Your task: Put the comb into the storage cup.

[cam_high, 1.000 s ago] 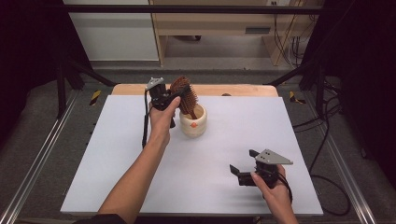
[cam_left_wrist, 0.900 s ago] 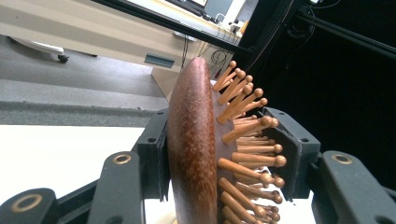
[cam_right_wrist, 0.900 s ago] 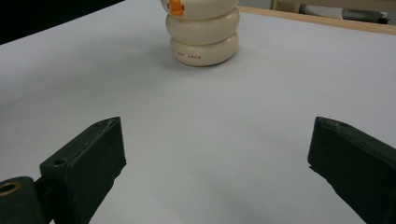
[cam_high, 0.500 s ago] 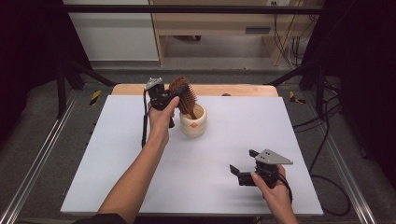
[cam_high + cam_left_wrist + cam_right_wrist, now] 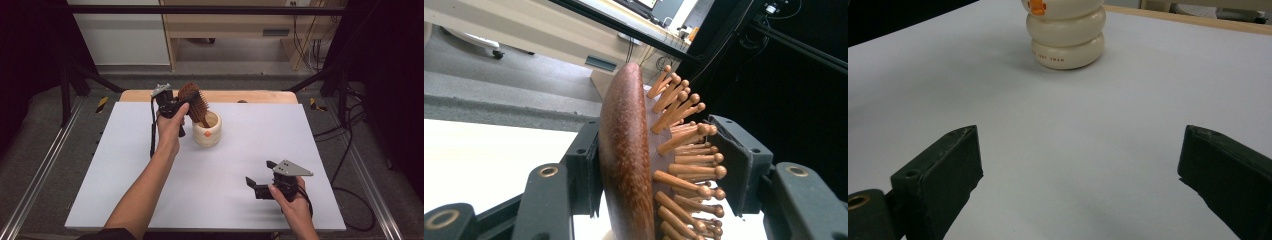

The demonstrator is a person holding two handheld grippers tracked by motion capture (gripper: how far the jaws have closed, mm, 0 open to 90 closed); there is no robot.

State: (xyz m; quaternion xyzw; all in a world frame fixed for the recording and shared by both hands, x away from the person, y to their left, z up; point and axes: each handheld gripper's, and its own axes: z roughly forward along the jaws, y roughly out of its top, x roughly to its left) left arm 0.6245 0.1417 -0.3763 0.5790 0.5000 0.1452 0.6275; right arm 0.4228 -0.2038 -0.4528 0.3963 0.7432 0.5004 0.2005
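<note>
right tongs: nearest, jaws spread wide, nothing between them, low over the white table. cream holder: ahead of them, well apart, upright. left tongs: far side, just beside the holder; jaws have just been opening, wooden hairbrush head between them, one pad at its smooth back, other by the bristle tips; handle in the holder.

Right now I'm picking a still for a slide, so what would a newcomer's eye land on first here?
First, the brown wooden hairbrush between the pads of the left claw, its handle down in the cream ribbed cup at the far middle of the white table; the jaws have just been opening and one pad looks barely off the bristles. Next, the right claw, open, low over the near right.
</note>
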